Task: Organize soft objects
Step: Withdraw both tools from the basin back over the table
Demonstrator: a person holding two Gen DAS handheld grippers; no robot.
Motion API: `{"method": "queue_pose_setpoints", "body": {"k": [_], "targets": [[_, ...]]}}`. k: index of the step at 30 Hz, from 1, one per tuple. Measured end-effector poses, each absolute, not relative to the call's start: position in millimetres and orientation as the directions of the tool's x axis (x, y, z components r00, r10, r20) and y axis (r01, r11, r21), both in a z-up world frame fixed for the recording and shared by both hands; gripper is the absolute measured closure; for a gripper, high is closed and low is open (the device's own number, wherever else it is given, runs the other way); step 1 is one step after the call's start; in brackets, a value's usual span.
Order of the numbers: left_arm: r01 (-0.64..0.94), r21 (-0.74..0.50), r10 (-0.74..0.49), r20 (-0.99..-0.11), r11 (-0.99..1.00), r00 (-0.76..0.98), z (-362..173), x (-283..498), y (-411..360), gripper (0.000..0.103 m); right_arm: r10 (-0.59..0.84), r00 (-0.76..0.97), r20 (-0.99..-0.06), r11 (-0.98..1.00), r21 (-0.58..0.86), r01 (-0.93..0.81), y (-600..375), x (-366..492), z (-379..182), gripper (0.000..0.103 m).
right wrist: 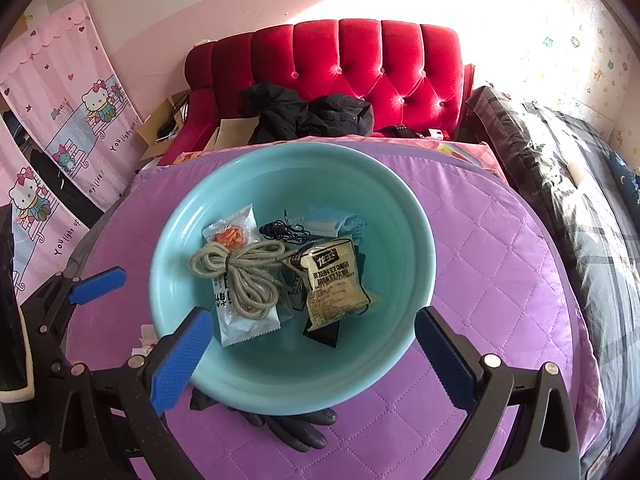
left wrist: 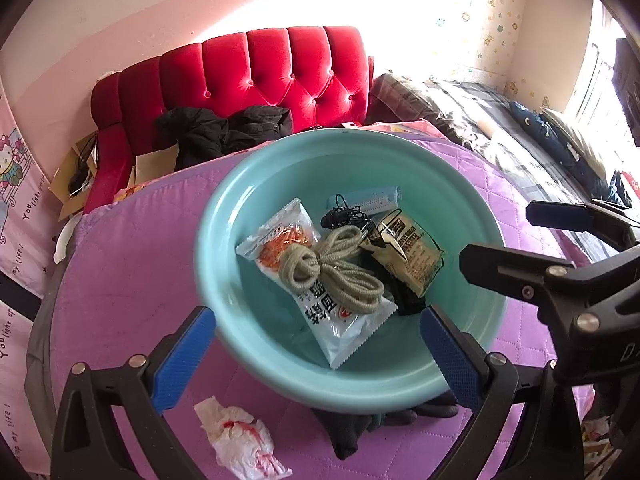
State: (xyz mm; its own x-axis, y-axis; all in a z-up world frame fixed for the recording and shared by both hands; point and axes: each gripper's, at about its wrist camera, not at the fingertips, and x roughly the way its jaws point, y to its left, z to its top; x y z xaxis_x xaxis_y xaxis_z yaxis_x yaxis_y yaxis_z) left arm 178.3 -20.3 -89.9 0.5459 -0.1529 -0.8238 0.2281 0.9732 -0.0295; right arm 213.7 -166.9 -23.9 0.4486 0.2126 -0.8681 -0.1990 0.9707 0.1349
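Both the left gripper and right gripper stood wide, empty, above the basin. Crumpled tissue and black glove lay just outside the basin's near rim. Advice: pinch each at its bulk, lift clear of the rim.

This is a home, a bedroom or lived-in sitting room. A red button-tufted sofa stands at twelve o'clock against a pink wall, with a black jacket dumped on its seat. At nine o'clock hangs a pink cartoon-cat curtain. At three o'clock lies a bed with dark checked bedding, below wallpaper printed with small stars and animals. In the middle, at six o'clock, spreads a quilted purple cover, and open cardboard boxes sit beside the sofa at ten o'clock.
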Motion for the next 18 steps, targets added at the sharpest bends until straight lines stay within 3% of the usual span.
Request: {"method": "queue_pose_setpoints", "body": {"k": [18], "targets": [[0.167, -0.028, -0.118, -0.82, 0.986, 0.559, -89, 89, 13, 0.0, 0.216, 0.418, -0.882, 0.968, 0.136, -0.211, -165, 134, -32, 0.0]]}}
